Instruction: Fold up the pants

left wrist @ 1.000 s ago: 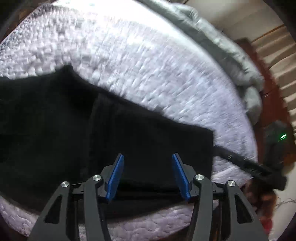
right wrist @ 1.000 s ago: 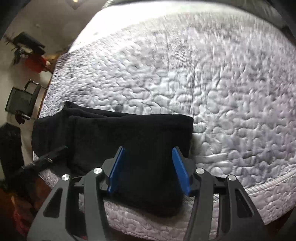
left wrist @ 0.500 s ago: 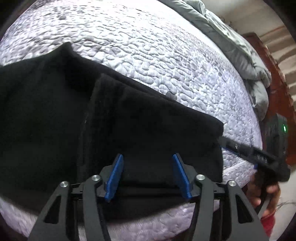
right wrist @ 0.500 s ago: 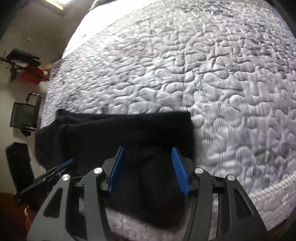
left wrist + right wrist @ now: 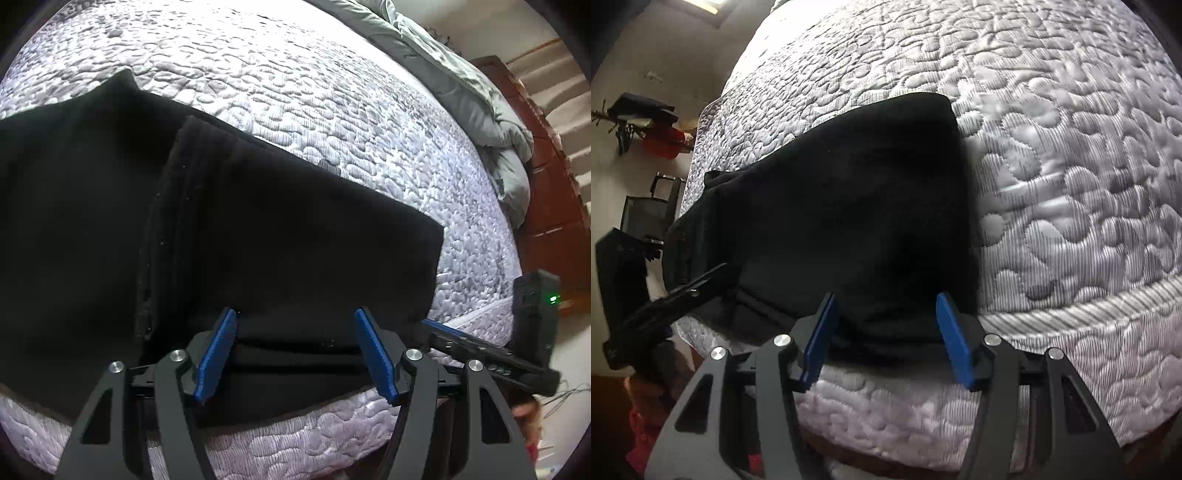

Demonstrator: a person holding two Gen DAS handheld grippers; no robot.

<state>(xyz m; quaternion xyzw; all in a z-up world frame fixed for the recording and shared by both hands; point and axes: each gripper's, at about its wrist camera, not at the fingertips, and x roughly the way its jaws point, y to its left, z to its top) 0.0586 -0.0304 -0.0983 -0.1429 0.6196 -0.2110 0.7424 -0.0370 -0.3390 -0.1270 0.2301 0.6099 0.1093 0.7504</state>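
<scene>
Black pants lie folded over themselves on the white quilted mattress, near its front edge; a second layer ends in a ridge at the left. My left gripper is open, blue pads either side of the pants' near edge. In the right wrist view the pants fill the middle, their right end squared off. My right gripper is open over the pants' near edge. Each gripper shows in the other's view: the right one, the left one.
A grey duvet is bunched at the far right of the bed, by a wooden dresser. A black chair and dark and red items stand by the wall beyond the bed's left side.
Both grippers have moved in closer and lower to the pants' near edge. The pants look larger in both views. Both stay open.
</scene>
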